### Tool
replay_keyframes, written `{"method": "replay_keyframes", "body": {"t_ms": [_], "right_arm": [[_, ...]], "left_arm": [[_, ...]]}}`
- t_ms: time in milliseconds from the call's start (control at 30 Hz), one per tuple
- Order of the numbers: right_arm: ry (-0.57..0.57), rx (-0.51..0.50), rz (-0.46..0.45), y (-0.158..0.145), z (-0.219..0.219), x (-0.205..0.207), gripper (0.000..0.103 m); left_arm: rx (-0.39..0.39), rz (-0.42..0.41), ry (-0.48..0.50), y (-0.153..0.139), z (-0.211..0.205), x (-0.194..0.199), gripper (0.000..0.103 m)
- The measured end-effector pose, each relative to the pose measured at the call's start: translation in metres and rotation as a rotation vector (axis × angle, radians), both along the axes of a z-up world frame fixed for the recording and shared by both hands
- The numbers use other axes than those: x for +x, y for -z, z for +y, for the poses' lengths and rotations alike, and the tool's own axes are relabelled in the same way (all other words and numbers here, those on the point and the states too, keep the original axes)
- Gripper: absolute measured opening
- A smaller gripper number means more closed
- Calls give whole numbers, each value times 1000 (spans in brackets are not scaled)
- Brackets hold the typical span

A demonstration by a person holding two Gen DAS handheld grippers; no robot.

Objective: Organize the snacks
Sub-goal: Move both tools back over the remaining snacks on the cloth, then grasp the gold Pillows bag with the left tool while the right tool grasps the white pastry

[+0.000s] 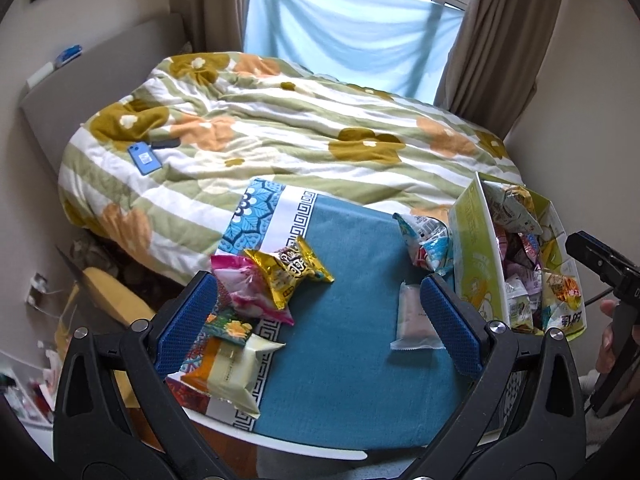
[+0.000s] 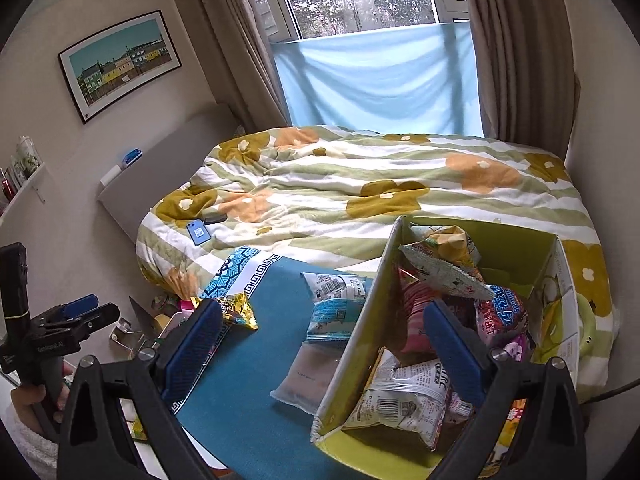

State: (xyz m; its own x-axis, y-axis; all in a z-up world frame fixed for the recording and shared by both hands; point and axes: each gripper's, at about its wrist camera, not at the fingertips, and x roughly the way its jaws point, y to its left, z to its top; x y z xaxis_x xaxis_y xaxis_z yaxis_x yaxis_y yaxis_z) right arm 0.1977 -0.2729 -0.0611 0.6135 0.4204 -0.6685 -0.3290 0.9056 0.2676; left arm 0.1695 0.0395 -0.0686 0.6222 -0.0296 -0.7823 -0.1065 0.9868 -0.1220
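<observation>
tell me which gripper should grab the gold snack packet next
Left. The left gripper is open with the gold packet just ahead, near its left finger. The right gripper is open over the box edge, and the packet lies beyond its left finger.

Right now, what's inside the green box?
The green box is full of snack packets, white, red and yellow ones piled up. The ones underneath are covered.
</observation>
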Motion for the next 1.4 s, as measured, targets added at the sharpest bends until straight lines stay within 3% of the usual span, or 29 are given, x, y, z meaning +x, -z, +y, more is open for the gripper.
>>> {"method": "replay_keyframes", "body": {"t_ms": [367, 700, 1133, 1400], "right_arm": [[169, -28, 112, 50, 86, 4, 100], [413, -91, 147, 95, 131, 1, 100], [539, -292, 201, 170, 151, 7, 100], [575, -311, 237, 196, 143, 19, 100]], "left_arm": [[56, 117, 310, 44, 31, 65, 101], [90, 239, 586, 112, 33, 118, 101], [81, 337, 680, 181, 25, 146, 101], [79, 366, 684, 198, 24, 155, 100]]}}
